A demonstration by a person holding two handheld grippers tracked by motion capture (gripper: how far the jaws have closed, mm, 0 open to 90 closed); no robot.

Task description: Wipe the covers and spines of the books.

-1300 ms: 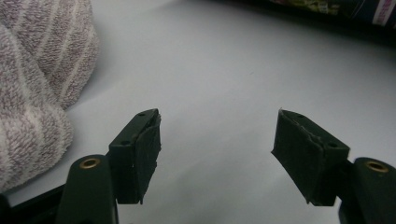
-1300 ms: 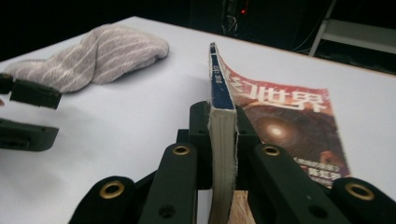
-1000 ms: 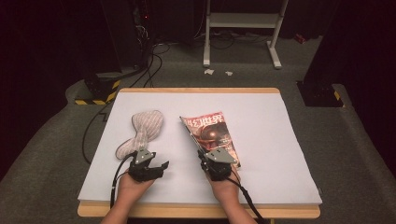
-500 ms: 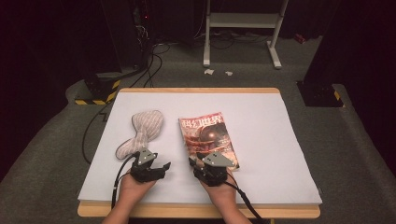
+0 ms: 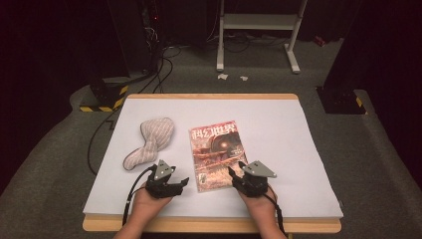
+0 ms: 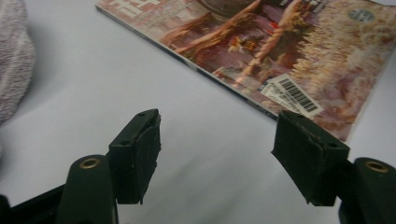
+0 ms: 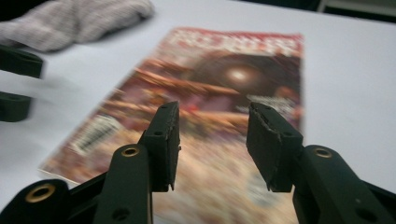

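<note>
The white table (image 5: 298,149) carries 1 magazine (image 5: 217,154) flat at frame centre, a striped cloth bag (image 5: 152,142) to its left. The magazine looks light, floppy and glossy; best pinched at its near edge. The left gripper (image 5: 180,183) is wide and empty. The right gripper (image 5: 234,172) has just been opening, nothing between its jaws. The right gripper view is blurred.
</note>
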